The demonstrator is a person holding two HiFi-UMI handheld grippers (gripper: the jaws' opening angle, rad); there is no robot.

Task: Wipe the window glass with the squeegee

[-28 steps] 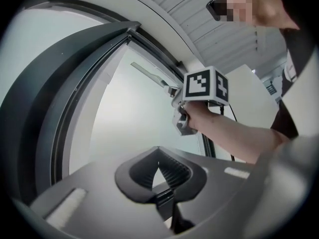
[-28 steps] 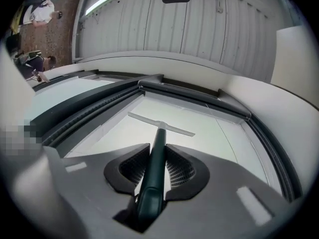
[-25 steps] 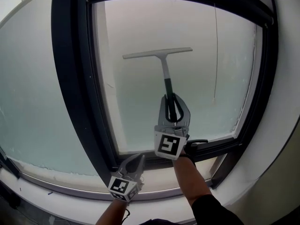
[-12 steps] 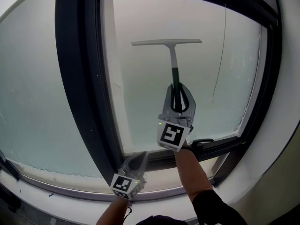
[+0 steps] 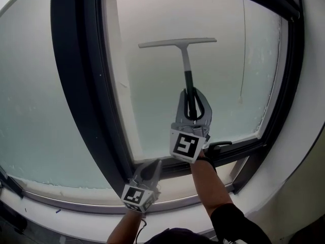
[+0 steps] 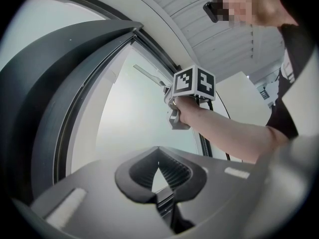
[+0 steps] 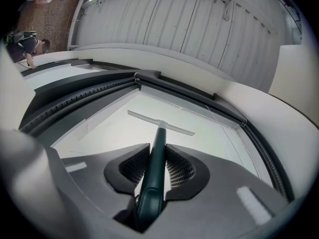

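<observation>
A squeegee (image 5: 186,60) with a pale blade and dark green handle lies against the frosted window glass (image 5: 218,75), its blade across the upper middle of the pane. My right gripper (image 5: 192,111) is shut on the handle (image 7: 153,173); the blade (image 7: 160,122) shows ahead of the jaws. My left gripper (image 5: 150,171) hangs low by the dark frame's bottom corner, its jaws closed with nothing between them (image 6: 158,176). In the left gripper view the right gripper's marker cube (image 6: 194,81) and the squeegee blade (image 6: 147,74) appear above.
A thick dark window frame (image 5: 76,80) runs down the left and along the bottom. A black window handle (image 5: 218,146) juts out by my right forearm. A thin cord (image 5: 244,50) hangs down the right part of the pane. A white sill (image 5: 76,207) runs below.
The squeegee and my right gripper have risen up the pane, from the middle toward the upper part. The left gripper has stayed low by the frame corner.
</observation>
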